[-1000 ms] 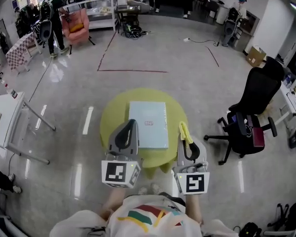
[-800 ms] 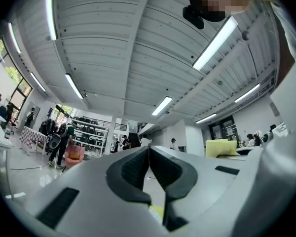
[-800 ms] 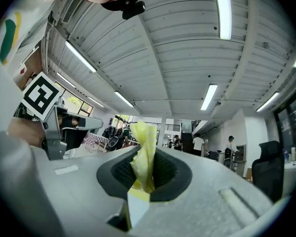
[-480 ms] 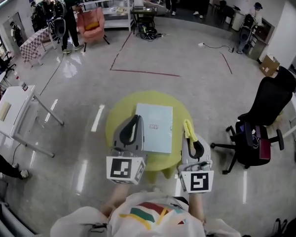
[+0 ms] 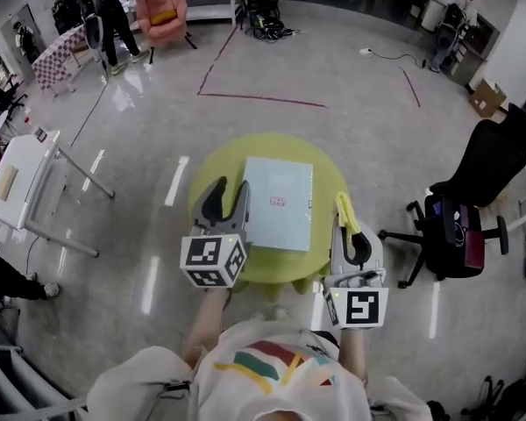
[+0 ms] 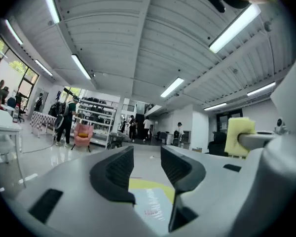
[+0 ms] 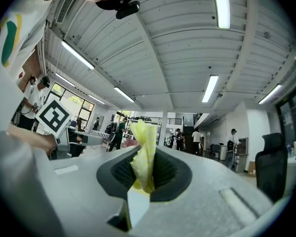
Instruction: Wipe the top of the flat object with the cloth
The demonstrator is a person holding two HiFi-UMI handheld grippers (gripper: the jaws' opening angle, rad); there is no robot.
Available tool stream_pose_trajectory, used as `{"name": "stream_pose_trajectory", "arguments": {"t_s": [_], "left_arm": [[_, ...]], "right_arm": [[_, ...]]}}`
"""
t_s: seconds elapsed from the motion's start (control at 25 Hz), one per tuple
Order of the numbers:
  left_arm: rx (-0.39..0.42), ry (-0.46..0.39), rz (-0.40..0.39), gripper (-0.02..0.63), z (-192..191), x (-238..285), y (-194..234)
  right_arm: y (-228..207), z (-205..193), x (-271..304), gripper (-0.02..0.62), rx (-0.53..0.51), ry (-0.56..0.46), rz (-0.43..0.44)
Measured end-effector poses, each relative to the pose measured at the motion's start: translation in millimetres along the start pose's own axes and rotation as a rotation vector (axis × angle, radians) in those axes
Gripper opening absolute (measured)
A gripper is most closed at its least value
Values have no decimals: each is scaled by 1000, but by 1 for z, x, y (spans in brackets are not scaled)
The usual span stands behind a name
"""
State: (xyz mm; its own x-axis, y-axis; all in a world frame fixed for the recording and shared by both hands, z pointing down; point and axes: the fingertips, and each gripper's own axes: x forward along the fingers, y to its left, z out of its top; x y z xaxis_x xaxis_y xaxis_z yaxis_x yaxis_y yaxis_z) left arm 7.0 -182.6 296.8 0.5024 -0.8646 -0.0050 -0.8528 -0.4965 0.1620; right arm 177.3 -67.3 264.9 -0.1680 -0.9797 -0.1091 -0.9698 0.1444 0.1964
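One pale-blue flat rectangular panel (image 5: 279,203), long axis pointing away, on round yellow-green surface (image 5: 212,175), left gripper (image 5: 226,191) opening, empty, right gripper (image 5: 352,238) clenching yellow cloth (image 5: 344,210)

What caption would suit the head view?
Right gripper pinches yellow cloth beside a flat pale box on a round green table; left gripper's jaws opening, empty.

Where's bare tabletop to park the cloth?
Bare crescents of table lie left and right of the box, plus a strip along its near edge. The left claw, opening and empty, crowds the left one; the right claw holding the cloth hangs at the right rim.
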Motion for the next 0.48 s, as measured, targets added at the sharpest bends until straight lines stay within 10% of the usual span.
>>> {"name": "stream_pose_trajectory", "arguments": {"t_s": [0.48], "left_arm": [[-135, 424, 52, 199, -177, 20, 53]], "right_arm": [[10, -10, 6, 26, -24, 49, -5]]}}
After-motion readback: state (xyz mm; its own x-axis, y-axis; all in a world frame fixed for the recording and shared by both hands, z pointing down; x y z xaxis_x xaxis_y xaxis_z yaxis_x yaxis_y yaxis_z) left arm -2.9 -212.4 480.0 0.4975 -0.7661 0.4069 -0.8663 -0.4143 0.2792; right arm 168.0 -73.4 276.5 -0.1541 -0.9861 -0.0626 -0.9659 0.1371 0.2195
